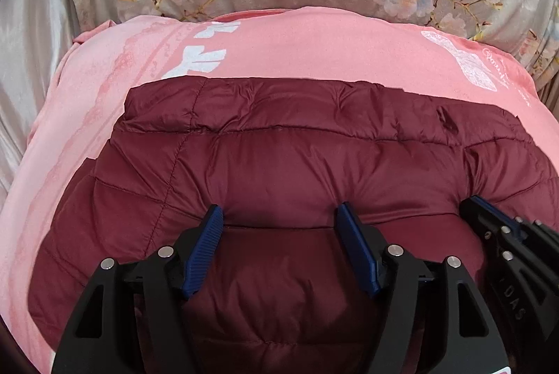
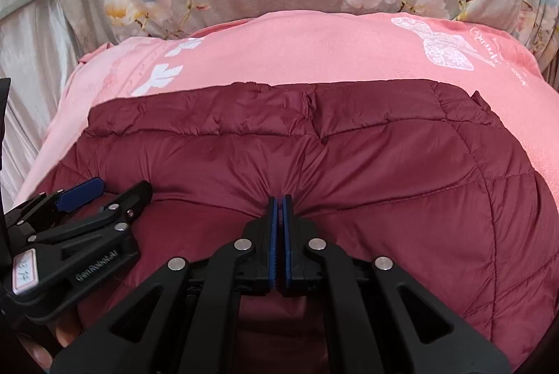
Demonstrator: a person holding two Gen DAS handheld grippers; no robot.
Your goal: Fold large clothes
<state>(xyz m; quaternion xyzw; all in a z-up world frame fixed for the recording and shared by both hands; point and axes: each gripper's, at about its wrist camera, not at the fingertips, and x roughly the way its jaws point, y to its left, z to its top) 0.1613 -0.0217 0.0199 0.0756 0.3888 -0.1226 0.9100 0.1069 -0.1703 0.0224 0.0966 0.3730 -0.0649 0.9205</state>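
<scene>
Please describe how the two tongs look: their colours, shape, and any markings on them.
Both tongs, left and right, have black angular plastic frames with triangular cut-outs and round silver pivot pins. Their fingers carry ribbed blue pads. In the right wrist view, the left one's body bears white lettering and a pink-edged white label with handwriting that I cannot read.

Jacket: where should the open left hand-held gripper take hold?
Probably the folded near edge of the jacket, left of where the right hand-held gripper pinches it. Come from the near side: the left hand-held gripper already straddles that puffy edge.
</scene>
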